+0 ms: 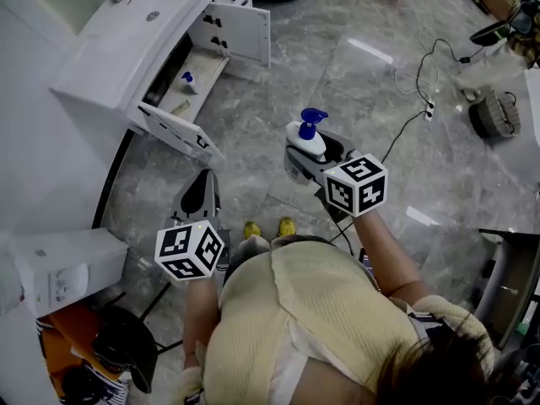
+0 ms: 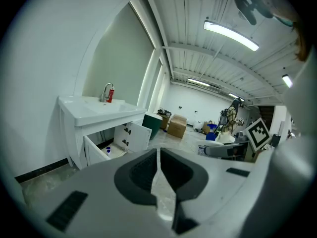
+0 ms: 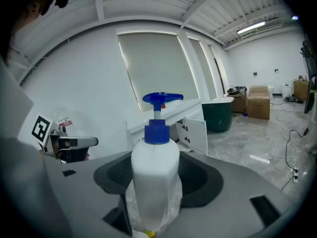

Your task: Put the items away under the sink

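Two claws are held out over the grey marble floor (image 1: 354, 91). The right claw (image 3: 153, 205) is clamped on the lower body of a pump bottle (image 3: 154, 167), which stands upright between its jaws, well apart from the cabinet. The left claw (image 2: 158, 175) has its jaws drawn together with nothing between them.

Further out, the cabinet (image 1: 208, 60) under the white sink (image 1: 126, 32) stands with both doors swung wide. Inside it sits a small bottle with a blue top (image 1: 187, 80), and nearer the front edge lies a pale flat item (image 1: 180, 108) too small to make out.

The pump bottle is plain white and smooth-sided, with rounded shoulders. It has a blue collar and a blue pump head whose nozzle points off to one side.
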### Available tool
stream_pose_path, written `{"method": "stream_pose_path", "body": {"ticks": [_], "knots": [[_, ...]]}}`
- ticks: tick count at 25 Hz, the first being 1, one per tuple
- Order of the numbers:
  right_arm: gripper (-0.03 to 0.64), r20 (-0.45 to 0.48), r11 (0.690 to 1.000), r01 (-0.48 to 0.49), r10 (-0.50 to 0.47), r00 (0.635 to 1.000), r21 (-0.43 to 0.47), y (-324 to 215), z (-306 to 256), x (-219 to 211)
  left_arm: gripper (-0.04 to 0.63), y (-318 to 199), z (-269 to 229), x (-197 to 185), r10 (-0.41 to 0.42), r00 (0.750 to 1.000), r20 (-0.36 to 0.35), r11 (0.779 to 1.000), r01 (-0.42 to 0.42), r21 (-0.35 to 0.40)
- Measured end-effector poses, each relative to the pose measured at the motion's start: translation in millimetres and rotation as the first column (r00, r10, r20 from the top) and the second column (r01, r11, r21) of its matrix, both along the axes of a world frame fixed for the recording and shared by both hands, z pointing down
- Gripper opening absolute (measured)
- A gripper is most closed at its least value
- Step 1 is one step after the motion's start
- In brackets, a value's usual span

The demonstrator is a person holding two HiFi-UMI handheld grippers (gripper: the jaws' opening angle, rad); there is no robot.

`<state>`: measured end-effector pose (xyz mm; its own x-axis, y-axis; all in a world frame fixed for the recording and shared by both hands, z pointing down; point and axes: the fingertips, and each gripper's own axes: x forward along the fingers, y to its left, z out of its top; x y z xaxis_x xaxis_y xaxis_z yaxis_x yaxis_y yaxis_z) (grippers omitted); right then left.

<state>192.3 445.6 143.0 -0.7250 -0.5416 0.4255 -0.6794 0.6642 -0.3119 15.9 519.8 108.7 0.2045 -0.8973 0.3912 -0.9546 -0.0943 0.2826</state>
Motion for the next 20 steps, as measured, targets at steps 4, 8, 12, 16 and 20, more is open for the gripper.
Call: {"method": "stream_pose_path", "body": {"ticks": [4, 8, 12, 16, 20], "knots": [[0.268, -0.008, 1.0, 0.025, -0.025, 1.0, 0.004, -7, 2, 3, 0.055, -4, 3, 9, 0.0, 1.0, -0.004, 1.0, 0.0, -0.001], [0.268, -0.008, 0.999, 0.051, -0.051, 0.999, 0.01, -9, 1, -2, 0.055, -8, 6, 7, -0.009, 1.0, -0.012, 1.0, 0.009, -0.013], [0.268, -0.008, 0.998, 0.064, -0.064, 0.998, 0.005, -18, 5, -8, 0.055, -19, 7, 8, 0.008, 1.0, -0.001, 1.0, -0.008, -0.02], [0.268, -0.014, 0.997, 0.08, -0.08, 0.997, -0.004, -34, 11, -23, 0.055, -38, 15, -2, 0.019, 1.0, 0.005, 0.999, -0.019, -0.031], [0.268, -0.024, 0.996, 0.09, -0.09, 0.996, -0.003, -56, 15, -36, 0.055, -64, 26, -12, 0.025, 1.0, -0.002, 0.998, -0.025, -0.05]]}}
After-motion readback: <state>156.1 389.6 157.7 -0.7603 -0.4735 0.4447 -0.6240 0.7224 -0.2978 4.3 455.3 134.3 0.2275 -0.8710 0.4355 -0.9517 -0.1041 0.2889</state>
